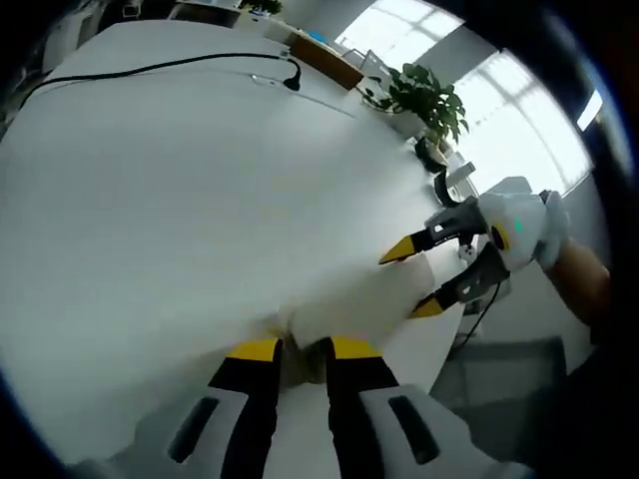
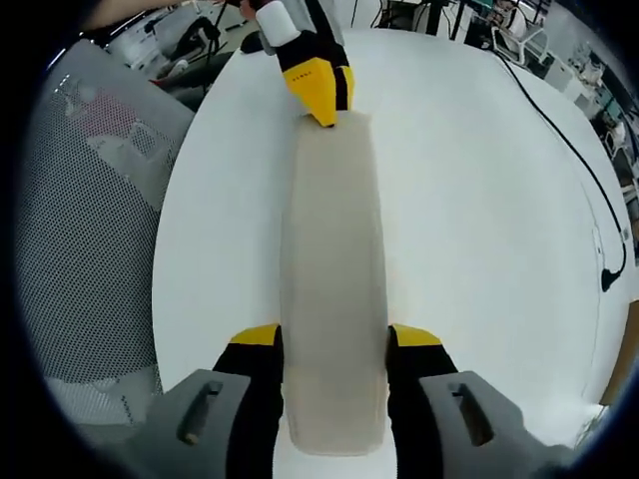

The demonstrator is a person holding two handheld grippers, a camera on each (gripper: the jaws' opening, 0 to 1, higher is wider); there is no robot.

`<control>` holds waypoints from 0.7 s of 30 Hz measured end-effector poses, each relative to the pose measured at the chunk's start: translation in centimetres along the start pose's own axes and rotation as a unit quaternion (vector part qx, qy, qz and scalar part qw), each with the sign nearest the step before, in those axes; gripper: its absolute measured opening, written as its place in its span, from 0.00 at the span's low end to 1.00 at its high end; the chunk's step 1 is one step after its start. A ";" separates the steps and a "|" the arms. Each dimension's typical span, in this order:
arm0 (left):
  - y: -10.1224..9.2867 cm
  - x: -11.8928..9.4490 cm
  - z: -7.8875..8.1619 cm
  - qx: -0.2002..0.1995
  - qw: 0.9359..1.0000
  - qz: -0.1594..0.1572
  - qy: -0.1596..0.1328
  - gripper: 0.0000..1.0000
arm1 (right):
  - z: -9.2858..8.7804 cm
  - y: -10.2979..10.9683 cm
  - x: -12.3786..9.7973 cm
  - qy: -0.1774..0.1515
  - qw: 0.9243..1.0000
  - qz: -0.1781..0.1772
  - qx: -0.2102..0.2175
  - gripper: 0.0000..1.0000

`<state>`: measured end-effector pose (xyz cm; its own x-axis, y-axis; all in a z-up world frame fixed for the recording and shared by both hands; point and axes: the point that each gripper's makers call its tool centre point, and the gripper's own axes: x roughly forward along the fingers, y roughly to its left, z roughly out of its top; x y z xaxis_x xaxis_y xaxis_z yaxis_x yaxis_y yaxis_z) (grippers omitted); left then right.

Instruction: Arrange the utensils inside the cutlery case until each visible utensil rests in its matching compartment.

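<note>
Here the white bench [image 2: 479, 200] lies broad and bare to the right of the cutlery case [image 2: 332, 289], with a black cable [image 2: 574, 150] curling toward its far right edge; on the left the bench edge curves close beside the case, and a grey mesh chair [image 2: 95, 220] stands just past it. In the right gripper view, the right gripper [image 2: 332, 339] has its fingers spread around the near end of the case, one yellow tip at each long side, close against it. The left gripper [image 2: 321, 90] meets the case's far end, fingers nearly together; whether they pinch it I cannot tell. The translucent case lies flat, its long axis running near to far. In the left gripper view, a potted plant [image 1: 429, 95] stands by the windows.
</note>
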<state>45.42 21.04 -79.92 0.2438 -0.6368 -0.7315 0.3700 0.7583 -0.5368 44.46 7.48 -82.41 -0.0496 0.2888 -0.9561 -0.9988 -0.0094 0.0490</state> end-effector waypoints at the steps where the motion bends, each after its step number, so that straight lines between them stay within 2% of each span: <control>1: -0.1 0.0 0.0 0.002 1.000 -0.001 0.001 0.17 | -0.1 0.0 -0.2 0.004 1.000 -0.001 -0.014 0.39; 6: -0.2 0.1 -0.3 0.000 1.000 -0.005 0.008 0.18 | -0.4 0.4 -0.1 0.010 0.999 0.014 -0.034 0.39; 10: -0.1 0.1 -0.1 -0.003 1.000 -0.004 0.002 0.17 | -0.2 0.3 0.0 0.005 1.000 0.022 0.013 0.39; 13: -0.1 0.1 -0.1 -0.006 1.000 -0.007 0.002 0.17 | -0.2 0.3 0.0 0.000 1.000 0.023 0.009 0.39; 15: 0.0 0.2 -0.1 -0.012 1.000 -0.010 0.001 0.17 | -0.3 0.7 0.2 -0.003 0.999 0.038 0.033 0.39; 21: -0.1 0.4 -0.1 -0.024 1.000 -0.015 0.004 0.17 | -0.3 0.6 0.3 -0.002 0.999 0.040 0.032 0.39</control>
<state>45.40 20.72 -80.13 0.2250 -0.6583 -0.7183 0.3338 0.7447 -0.5779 43.86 7.29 -82.73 -0.1284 0.2926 -0.9476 -0.9893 0.0291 0.1430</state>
